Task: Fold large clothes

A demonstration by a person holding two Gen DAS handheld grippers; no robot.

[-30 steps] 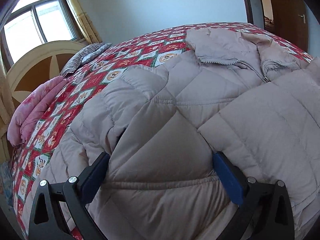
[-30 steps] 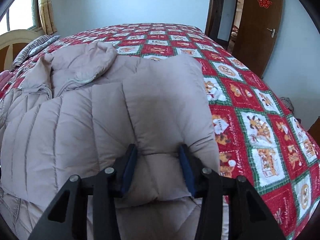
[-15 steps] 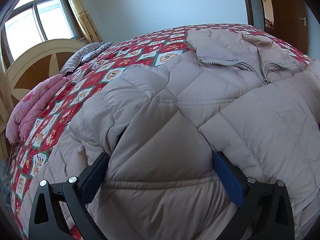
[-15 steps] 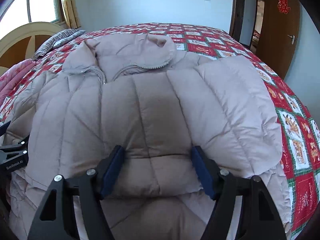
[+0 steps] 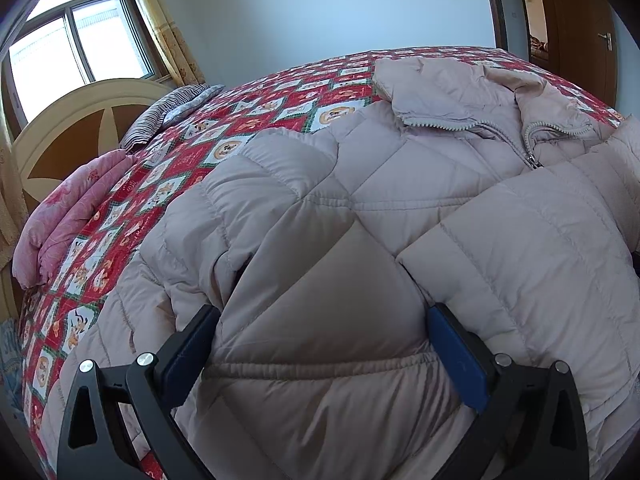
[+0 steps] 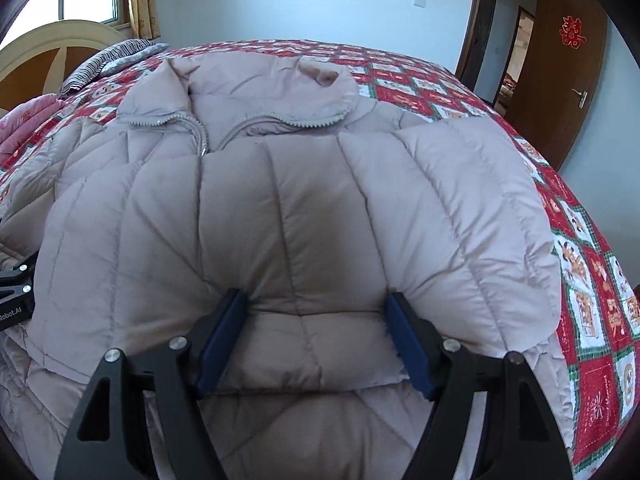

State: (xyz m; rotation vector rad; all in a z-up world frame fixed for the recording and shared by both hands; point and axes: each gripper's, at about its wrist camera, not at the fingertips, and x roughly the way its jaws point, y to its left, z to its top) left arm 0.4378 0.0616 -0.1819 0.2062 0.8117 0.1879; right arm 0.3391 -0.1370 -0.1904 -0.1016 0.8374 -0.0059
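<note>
A beige puffer jacket [image 5: 400,184] lies front up on the bed, collar at the far end and zip partly open. My left gripper [image 5: 320,312] stands wide open, with the left sleeve's puffy fabric bulging between its blue pads. In the right wrist view the right sleeve [image 6: 440,208] lies folded across the jacket [image 6: 160,208] front. My right gripper [image 6: 313,296] is open around that sleeve's cuff end, the pads beside the fabric and not pinching it. The left gripper's black body [image 6: 12,292] shows at the left edge.
The red patterned quilt [image 5: 240,128] covers the bed. A pink blanket [image 5: 68,216], a striped pillow [image 5: 172,108] and a cream headboard [image 5: 80,128] lie to the left. A brown door [image 6: 560,80] stands open at the far right.
The right gripper has swung left over the jacket with the right sleeve, which now lies across the front, and its jaws have widened. The left gripper has not moved.
</note>
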